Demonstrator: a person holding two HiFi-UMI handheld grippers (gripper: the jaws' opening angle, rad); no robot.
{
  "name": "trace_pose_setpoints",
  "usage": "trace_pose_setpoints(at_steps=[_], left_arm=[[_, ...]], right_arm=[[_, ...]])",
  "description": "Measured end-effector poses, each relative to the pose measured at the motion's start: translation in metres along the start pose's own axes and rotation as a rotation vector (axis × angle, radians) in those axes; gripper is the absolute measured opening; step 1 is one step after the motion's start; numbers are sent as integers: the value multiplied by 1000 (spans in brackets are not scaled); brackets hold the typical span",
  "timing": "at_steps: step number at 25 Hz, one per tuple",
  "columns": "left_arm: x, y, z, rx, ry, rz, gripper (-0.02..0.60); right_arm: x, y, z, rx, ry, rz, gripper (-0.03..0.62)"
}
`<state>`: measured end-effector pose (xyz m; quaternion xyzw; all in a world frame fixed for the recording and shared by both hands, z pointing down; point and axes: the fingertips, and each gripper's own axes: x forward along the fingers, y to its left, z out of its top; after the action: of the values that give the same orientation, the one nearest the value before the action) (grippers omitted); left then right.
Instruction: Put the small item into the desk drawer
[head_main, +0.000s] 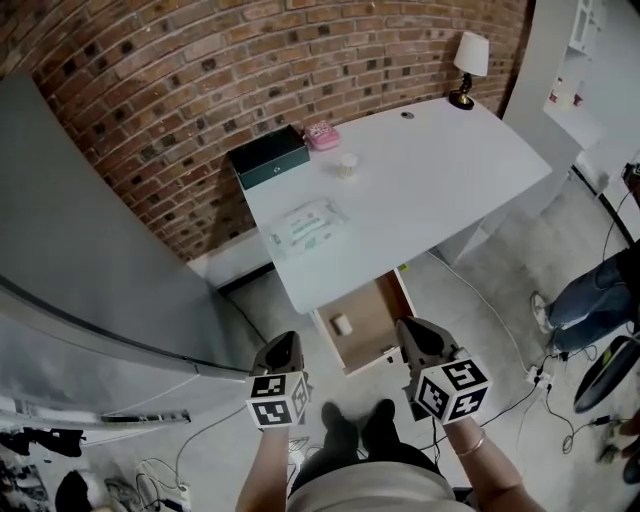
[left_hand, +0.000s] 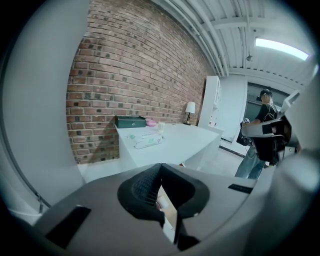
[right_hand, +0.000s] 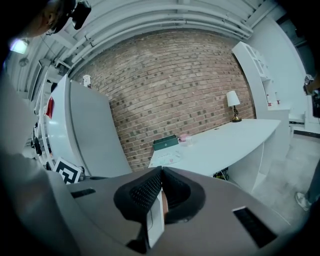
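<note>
The desk drawer (head_main: 372, 318) stands pulled out from under the white desk (head_main: 430, 180), its wooden inside showing. A small pale item (head_main: 342, 324) lies in the drawer's left part. My left gripper (head_main: 283, 345) hangs just left of the drawer's front, my right gripper (head_main: 415, 335) just right of it, both apart from it. In the left gripper view the left gripper's (left_hand: 160, 167) black pads meet with nothing between them. The right gripper view shows the right gripper (right_hand: 161, 172) shut and empty as well.
On the desk sit a dark green box (head_main: 268, 157), a pink item (head_main: 322, 134), a small cup (head_main: 347, 166), a wipes pack (head_main: 305, 225) and a lamp (head_main: 468, 66). A grey cabinet (head_main: 80, 230) stands left. A person's legs (head_main: 600, 290) and floor cables are right.
</note>
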<state>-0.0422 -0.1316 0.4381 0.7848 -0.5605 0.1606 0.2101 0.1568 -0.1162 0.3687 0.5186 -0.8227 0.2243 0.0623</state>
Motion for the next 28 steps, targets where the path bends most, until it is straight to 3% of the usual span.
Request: trace_pose_setpoints(at_steps=[28], left_arm=[[-19,-1,17,17,-39,-26,20]], right_arm=[[-19,2,8,-29,-27,-59,5]])
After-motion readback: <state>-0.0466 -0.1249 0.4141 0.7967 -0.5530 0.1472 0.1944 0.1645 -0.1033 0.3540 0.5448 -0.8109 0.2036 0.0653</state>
